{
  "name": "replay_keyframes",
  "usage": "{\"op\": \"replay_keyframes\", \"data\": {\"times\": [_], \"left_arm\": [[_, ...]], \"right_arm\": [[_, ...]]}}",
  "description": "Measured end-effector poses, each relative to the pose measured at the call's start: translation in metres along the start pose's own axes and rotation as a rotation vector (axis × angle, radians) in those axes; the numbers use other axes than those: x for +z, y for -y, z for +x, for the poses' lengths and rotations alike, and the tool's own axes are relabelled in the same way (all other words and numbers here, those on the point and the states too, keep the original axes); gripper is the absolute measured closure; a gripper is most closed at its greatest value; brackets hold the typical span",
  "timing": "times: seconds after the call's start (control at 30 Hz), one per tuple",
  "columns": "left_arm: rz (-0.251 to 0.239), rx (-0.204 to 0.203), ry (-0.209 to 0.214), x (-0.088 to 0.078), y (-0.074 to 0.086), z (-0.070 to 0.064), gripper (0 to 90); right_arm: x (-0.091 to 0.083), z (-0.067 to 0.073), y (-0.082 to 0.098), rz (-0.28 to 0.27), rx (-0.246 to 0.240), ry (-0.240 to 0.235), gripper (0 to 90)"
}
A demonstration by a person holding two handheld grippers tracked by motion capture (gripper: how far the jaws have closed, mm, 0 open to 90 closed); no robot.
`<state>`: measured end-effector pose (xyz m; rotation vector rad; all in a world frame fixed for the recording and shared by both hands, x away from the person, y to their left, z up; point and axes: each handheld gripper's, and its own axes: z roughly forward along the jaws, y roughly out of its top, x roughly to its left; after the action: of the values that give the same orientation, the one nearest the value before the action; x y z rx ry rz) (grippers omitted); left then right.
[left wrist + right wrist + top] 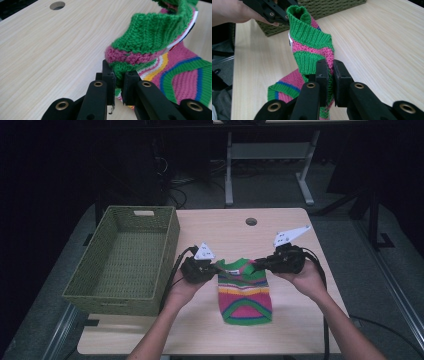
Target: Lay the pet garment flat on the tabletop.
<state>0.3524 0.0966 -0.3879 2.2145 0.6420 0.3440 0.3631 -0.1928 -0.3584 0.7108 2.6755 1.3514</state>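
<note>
A small knitted sweater (245, 292) in green, pink, yellow and blue stripes lies on the light wooden table (225, 232), its top end lifted. My left gripper (216, 269) is shut on the sweater's left top corner (120, 75); knit is pinched between its black jaws. My right gripper (257, 265) is shut on the right top corner (330, 65). The green ribbed collar (298, 15) stretches between the two grippers, and the left gripper (274, 13) shows far off in the right gripper view. The lower part of the sweater (185, 80) rests flat on the table.
A green woven basket (125, 257), empty, stands at the table's left side. A round cable hole (251, 221) sits near the far edge. Beyond the table are a desk frame (270, 165) and cables on the dark floor.
</note>
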Motion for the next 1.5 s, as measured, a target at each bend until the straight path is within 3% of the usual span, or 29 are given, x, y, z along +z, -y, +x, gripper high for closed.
{"op": "replay_keyframes", "data": {"times": [0.17,0.43,0.83,1.5], "left_arm": [[0.034,0.002,-0.019,0.008,-0.003,0.005,83.0],[0.031,-0.060,-0.025,0.025,-0.003,0.015,81.9],[0.066,-0.075,-0.045,0.046,-0.006,0.020,83.5],[0.093,-0.105,-0.078,0.052,-0.004,0.029,83.6]], "right_arm": [[0.002,-0.009,0.004,0.007,0.022,0.026,83.1],[0.006,-0.020,0.011,0.011,0.033,0.069,82.6],[0.014,-0.041,0.020,0.031,0.069,0.117,81.9],[0.035,-0.067,0.016,0.035,0.129,0.152,81.3]]}}
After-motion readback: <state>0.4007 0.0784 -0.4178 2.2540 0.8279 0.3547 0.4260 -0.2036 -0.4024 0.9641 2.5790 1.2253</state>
